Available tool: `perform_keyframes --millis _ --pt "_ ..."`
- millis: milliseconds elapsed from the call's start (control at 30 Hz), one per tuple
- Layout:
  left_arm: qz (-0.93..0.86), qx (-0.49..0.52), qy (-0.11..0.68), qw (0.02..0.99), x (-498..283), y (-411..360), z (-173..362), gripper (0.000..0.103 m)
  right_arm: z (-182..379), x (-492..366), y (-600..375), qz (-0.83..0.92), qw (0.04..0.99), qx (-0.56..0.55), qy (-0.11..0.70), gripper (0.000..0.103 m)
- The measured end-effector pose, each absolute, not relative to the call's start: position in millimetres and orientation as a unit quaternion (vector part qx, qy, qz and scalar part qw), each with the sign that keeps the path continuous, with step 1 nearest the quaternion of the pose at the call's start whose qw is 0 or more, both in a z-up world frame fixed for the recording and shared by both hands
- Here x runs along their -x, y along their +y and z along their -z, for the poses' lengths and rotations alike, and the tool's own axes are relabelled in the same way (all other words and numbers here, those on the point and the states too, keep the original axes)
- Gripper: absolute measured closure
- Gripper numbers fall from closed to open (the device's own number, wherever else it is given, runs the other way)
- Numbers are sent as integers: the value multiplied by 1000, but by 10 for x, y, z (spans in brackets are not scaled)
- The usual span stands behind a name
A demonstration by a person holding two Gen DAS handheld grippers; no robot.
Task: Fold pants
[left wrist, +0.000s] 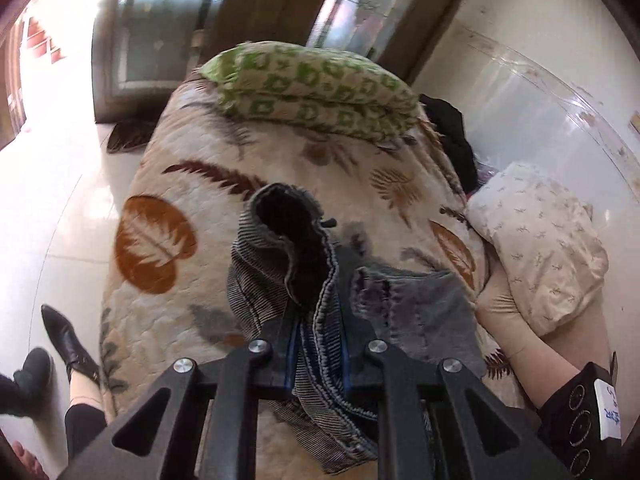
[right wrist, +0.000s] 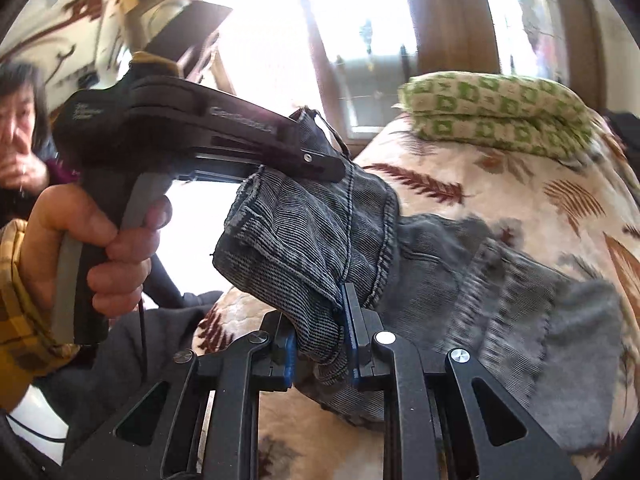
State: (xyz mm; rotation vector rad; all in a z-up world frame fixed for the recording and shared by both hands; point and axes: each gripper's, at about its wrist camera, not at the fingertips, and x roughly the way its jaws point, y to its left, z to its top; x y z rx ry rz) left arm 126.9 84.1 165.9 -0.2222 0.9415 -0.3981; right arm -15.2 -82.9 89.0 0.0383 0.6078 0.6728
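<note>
- Pants [right wrist: 312, 240] of grey ribbed corduroy lie partly raised off the bed, one bunched end lifted into the air while the rest [left wrist: 420, 304] trails flat on the quilt.
- Left gripper [left wrist: 318, 336] has its jaws closed tight on a thick fold of the pants, the blue pads [left wrist: 291, 344] pressing the cloth from both sides; a hem opening stands up just beyond the fingertips.
- Right gripper [right wrist: 320, 344] is likewise clamped on the fabric, a wad of corduroy squeezed between its blue pads [right wrist: 352, 332].
- In the right wrist view the left gripper [right wrist: 320, 164] shows side-on, its tip buried in the upper edge of the same bunch, and the left hand [right wrist: 100, 248] wraps the grey trigger; a yellow checked sleeve [right wrist: 16, 288] covers the wrist.
- Quilt [left wrist: 168, 264], cream with brown, orange and grey leaf prints, covers the bed under the pants.
- A green-and-cream patterned folded blanket [left wrist: 312, 88] sits at the far end of the bed.
- A pale pillow [left wrist: 540, 240] with small marks lies at the right edge, near a dark garment [left wrist: 452, 136], possibly clothing, though blur leaves that unsure.
- A black pointed shoe [left wrist: 68, 340] stands on the light floor [left wrist: 48, 184] beside the bed.
- Another person [right wrist: 24, 128] appears at the left edge of the right wrist view, blurred.
</note>
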Motion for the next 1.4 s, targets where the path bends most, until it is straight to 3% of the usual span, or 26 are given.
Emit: perform_keyframes --millis 400,633,800,967,1100,1200,1267,1300,1333,1400 --pt "297 44 454 839 -1352 -611 -1647 85 -842 193 -1694 -224 929 -49 290 85" --pt "316 -7 504 804 -1478 -1441 -1131 83 -545 71 -2267 -152 919 -118 343 84" --pt "316 -68 535 781 -1474 -1879 -726 69 -142 -136 -2553 -102 886 -187 411 84" --pt "346 -31 497 795 -1430 -1714 -1034 48 -51 -200 -2642 -100 876 -216 419 83" --pt "325 19 467 822 -1456 -1282 -1300 47 -38 -238 -2672 -102 871 -234 421 82" --pt "252 32 449 857 -1347 -771 -1344 47 -144 -185 -2721 -82 883 -225 403 72" --pt "210 20 443 872 -1207 -514 -1289 47 -305 -153 -2761 -58 905 -200 372 54" --pt "200 16 444 873 -1127 -415 -1242 47 -389 -147 -2795 -48 914 -194 353 39" --pt "196 11 447 873 -1040 -336 -1184 47 -472 -136 -2825 -43 922 -190 335 33" --pt "191 -6 451 872 -888 -257 -1076 47 -608 -145 -2851 -36 933 -174 312 33"
